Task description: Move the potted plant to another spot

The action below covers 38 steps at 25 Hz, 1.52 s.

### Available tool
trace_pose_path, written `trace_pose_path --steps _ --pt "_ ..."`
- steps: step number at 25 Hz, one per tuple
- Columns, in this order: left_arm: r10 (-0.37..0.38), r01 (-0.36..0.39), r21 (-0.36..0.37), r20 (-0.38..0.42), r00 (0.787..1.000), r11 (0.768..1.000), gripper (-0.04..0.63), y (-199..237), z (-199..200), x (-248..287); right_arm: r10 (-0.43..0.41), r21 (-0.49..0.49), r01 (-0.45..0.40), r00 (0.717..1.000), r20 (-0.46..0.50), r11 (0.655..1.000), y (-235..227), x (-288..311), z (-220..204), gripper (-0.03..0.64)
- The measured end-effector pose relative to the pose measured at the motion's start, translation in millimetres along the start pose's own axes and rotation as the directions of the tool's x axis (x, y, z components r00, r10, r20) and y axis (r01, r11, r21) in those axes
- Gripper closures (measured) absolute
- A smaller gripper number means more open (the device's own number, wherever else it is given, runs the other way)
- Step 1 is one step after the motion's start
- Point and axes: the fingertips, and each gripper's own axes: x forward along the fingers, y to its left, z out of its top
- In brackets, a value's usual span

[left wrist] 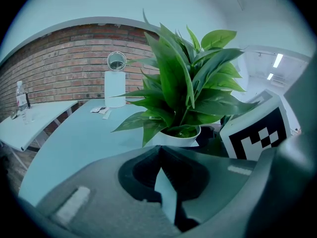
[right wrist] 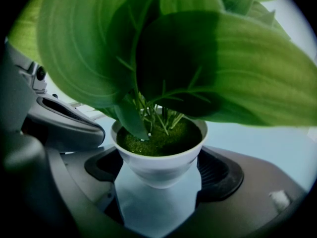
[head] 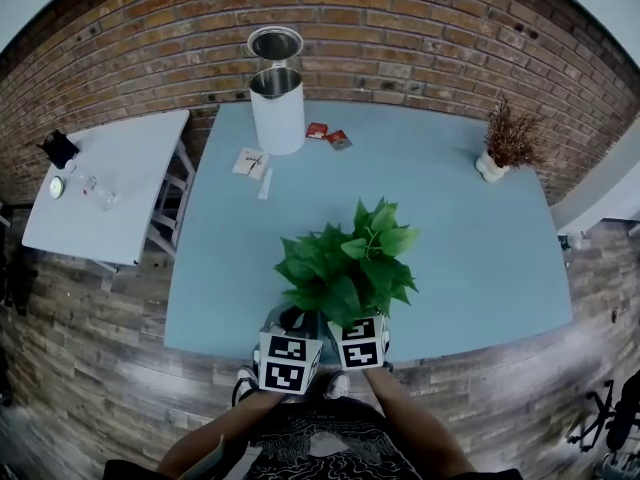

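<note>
Right gripper view has the right gripper (right wrist: 158,170) with its jaws spread wide and pinching the white pot of the potted plant (right wrist: 163,138), one pad on each side of the pot, with broad green leaves filling the upper frame. Whether the pot's base rests on the desk cannot be told. Left gripper view shows the left gripper (left wrist: 159,151) just beside the plant, its jaws pressed together at the tips with nothing between them. Head view places the plant at the near edge of the light blue desk (head: 470,258). Farther back lie papers (head: 252,163) and red packets (head: 328,135), then a white bin (head: 277,108) by the brick wall (head: 420,28). A dried plant (head: 508,140) stands at the far right.
</note>
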Motion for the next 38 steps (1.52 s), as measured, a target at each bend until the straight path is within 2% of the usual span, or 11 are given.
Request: trace_pose_path --steps 14,29,38 --pt "0.028 -0.028 -0.018 0.014 1.000 0.999 0.597 -54 12 22 0.023 -0.008 -0.022 1.000 0.008 1.000 -54 -25 -7 0.150" --pt "0.043 -0.041 -0.049 0.030 0.999 0.998 0.597 -62 7 36 0.030 -0.023 -0.030 0.999 0.021 0.999 -68 -22 -14 0.147" --pt "0.066 -0.065 -0.068 0.013 0.998 0.996 0.597 -62 -2 22 0.061 -0.017 -0.060 0.998 0.017 0.998 -62 -34 -11 0.147"
